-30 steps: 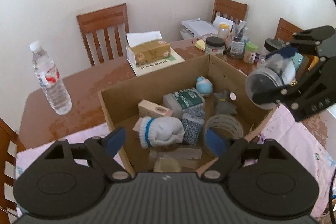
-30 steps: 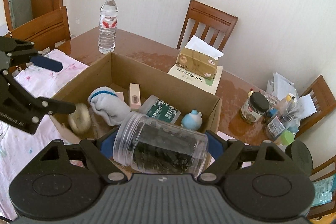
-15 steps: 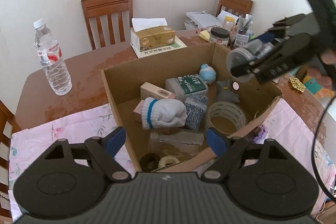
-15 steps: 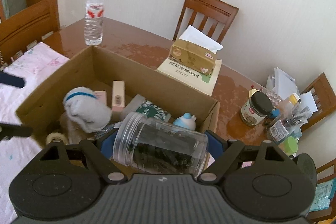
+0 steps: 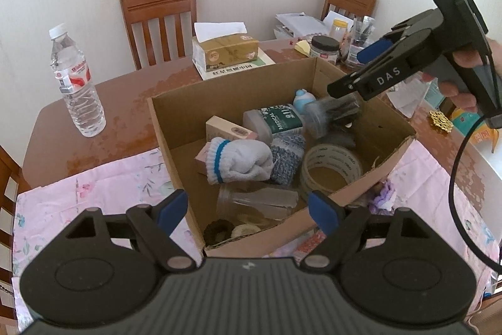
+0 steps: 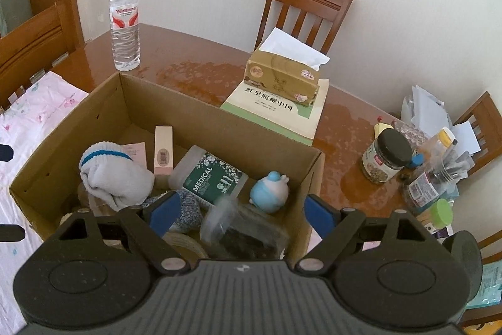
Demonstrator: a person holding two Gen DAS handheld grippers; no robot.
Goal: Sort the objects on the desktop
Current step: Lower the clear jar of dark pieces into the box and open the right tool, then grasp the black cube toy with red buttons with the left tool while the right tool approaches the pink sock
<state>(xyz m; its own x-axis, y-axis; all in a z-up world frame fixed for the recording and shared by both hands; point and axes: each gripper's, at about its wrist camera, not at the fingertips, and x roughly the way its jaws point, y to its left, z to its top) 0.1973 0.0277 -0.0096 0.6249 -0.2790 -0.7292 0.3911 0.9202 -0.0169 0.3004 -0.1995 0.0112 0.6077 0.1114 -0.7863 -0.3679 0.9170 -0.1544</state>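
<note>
Around your work area
You had 1 water bottle [image 6: 124,21] standing on the wooden table [image 6: 194,65], a tissue box [image 6: 282,80] resting on a booklet [image 6: 276,112], and wooden chairs [image 6: 302,10] behind.

Matt cardboard box [image 5: 175,146] on glossy wooden table [image 6: 194,65]; clear plastic jar [image 6: 244,228] inside.

The right hand-held gripper [image 6: 241,211] released the clear jar [image 6: 244,229] into the cardboard box [image 6: 219,127].
</note>
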